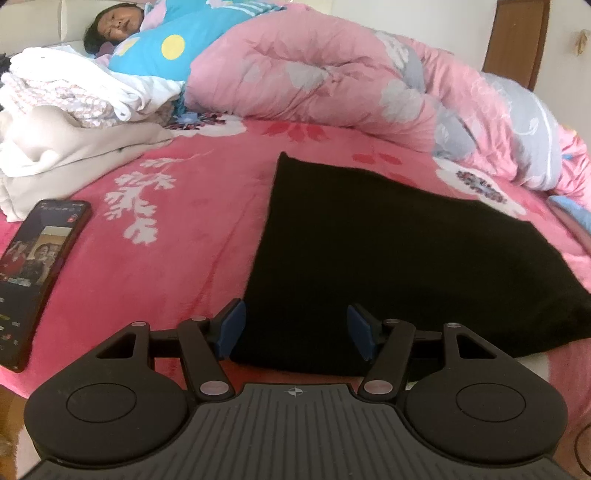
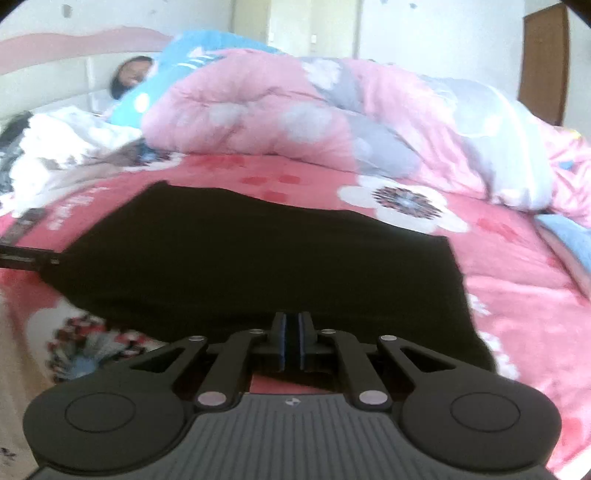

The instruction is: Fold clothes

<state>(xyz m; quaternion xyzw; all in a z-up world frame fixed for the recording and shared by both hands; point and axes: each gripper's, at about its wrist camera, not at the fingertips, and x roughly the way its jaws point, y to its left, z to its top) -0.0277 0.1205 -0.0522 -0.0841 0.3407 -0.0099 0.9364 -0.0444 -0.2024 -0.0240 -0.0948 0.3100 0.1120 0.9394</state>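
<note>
A black garment (image 1: 388, 258) lies folded flat as a rough rectangle on the pink flowered bed sheet (image 1: 184, 240). My left gripper (image 1: 295, 328) stands open at the garment's near left corner. Its left finger (image 1: 231, 328) is at the cloth's left edge and its right finger (image 1: 360, 332) is over the black cloth; neither pad presses on it. In the blurred right wrist view the same garment (image 2: 258, 258) fills the middle. My right gripper (image 2: 291, 339) is shut over its near edge, with only a thin dark slit between the blue pads. Whether cloth is pinched there I cannot tell.
A phone (image 1: 37, 273) with a lit screen lies on the sheet at the left. Behind it sits a pile of white and beige clothes (image 1: 55, 122). A bulky pink quilt (image 1: 332, 74) runs across the back, with a person (image 1: 110, 26) lying under it. The bed's near edge is just below both grippers.
</note>
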